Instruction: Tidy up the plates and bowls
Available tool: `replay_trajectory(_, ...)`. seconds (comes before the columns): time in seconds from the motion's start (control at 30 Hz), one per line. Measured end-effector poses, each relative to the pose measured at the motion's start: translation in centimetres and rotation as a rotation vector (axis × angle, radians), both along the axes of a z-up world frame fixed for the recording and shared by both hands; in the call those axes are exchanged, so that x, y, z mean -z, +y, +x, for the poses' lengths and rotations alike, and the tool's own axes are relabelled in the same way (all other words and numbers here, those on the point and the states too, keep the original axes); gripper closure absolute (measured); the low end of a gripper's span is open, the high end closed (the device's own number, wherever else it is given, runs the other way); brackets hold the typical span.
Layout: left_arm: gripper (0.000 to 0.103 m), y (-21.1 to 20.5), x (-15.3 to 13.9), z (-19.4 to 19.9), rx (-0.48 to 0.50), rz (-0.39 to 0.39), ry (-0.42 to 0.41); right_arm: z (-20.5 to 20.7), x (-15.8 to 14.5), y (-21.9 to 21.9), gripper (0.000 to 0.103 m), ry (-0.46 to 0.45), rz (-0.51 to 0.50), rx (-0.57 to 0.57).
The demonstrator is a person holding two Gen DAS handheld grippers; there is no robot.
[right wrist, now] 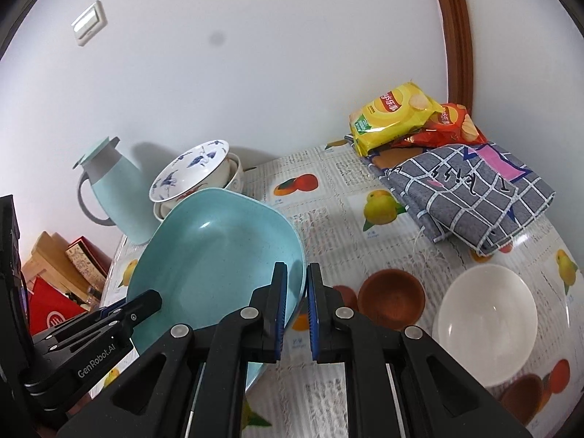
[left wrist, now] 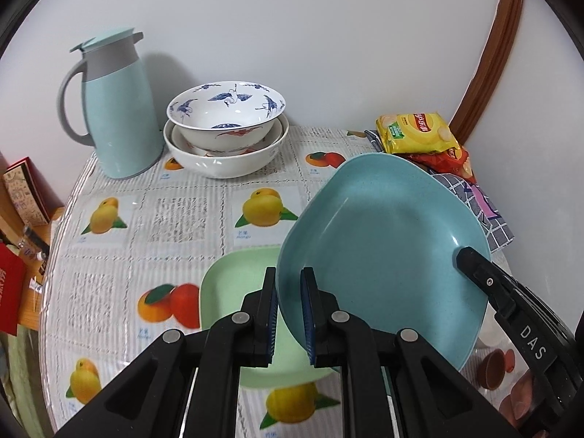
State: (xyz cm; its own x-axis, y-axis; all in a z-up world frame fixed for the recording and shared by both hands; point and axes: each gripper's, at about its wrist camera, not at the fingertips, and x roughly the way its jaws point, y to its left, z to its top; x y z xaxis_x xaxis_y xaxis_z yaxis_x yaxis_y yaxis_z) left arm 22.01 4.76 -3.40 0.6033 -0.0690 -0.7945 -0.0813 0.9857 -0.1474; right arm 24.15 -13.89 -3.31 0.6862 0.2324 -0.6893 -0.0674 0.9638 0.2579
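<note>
Square teal plastic plate [left wrist: 387, 241] held tilted above the fruit-print tablecloth [left wrist: 189, 215], over a square pale-green plate [left wrist: 233, 284]. Behind, blue-patterned porcelain bowl [left wrist: 226, 109] nested in a white bowl [left wrist: 222, 160], right of a mint thermos jug [left wrist: 116, 109]

Domestic dining corner. Table [left wrist: 189, 219] under fruit-print cloth, against plain white wall. At upper left: thermos jug [left wrist: 113, 109], stacked porcelain bowls [left wrist: 226, 124]. At upper right: crisp packets [right wrist: 394, 116], folded tea towel [right wrist: 471, 197], wooden door frame [right wrist: 456, 29].
</note>
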Motion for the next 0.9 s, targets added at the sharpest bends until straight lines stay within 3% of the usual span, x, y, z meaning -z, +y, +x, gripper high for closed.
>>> replay_trajectory(0.33, 0.091, 0.6, 0.9, -3.3, -0.01, -0.01, 0.006, -3.2, 0.2, 0.5, 0.092, 0.0, 0.0, -0.006)
replay_trajectory(0.9, 0.091, 3.9, 4.0, -5.2, -0.068, -0.021, 0.06, -4.2, 3.1, 3.9, 0.092, 0.053, -0.009, -0.052)
